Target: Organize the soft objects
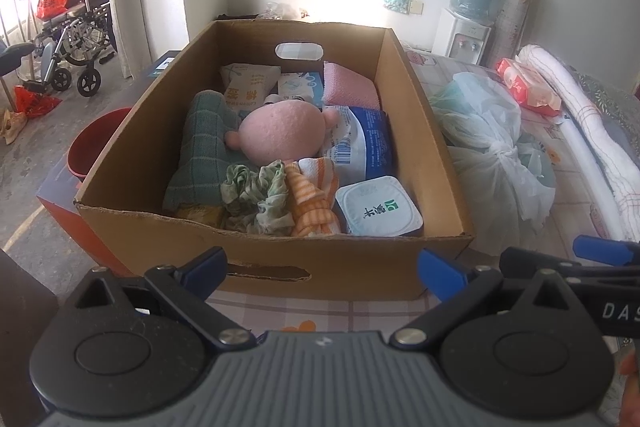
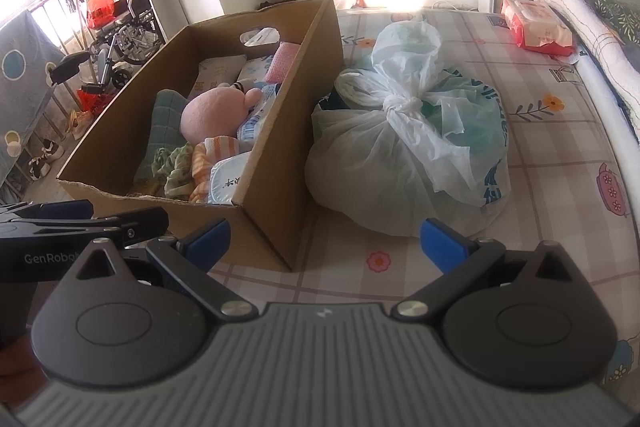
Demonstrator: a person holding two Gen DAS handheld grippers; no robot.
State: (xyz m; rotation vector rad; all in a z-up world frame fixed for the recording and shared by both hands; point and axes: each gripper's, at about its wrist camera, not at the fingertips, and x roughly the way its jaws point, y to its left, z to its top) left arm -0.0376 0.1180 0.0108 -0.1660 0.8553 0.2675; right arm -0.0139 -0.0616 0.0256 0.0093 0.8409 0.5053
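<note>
From my left tongs (image 1: 322, 269), spread wide with nothing in them, the cardboard box (image 1: 256, 251) sits dead ahead, its near wall right in front of the tips. Inside it's packed: a pink plush (image 1: 280, 137) in the middle, a green checked cloth (image 1: 202, 151) to its left, a crumpled green rag (image 1: 258, 197) and an orange striped cloth (image 1: 314, 203) nearest me, a white tub (image 1: 378, 207) at the near right corner. Off to the right of the box there's a knotted plastic bag (image 1: 496, 155), and past it a red tissue pack (image 1: 528, 87). The other tool's blue tip pokes in at far right.

From my right tongs (image 2: 324, 245), also wide open and empty, the same box (image 2: 264, 203) is ahead and to the left, its corner just past my left finger. The bag (image 2: 404, 147) lies straight ahead on the checked sheet (image 2: 560, 155), touching the box's side. Tissue pack (image 2: 536, 27) is way back on the right.
</note>
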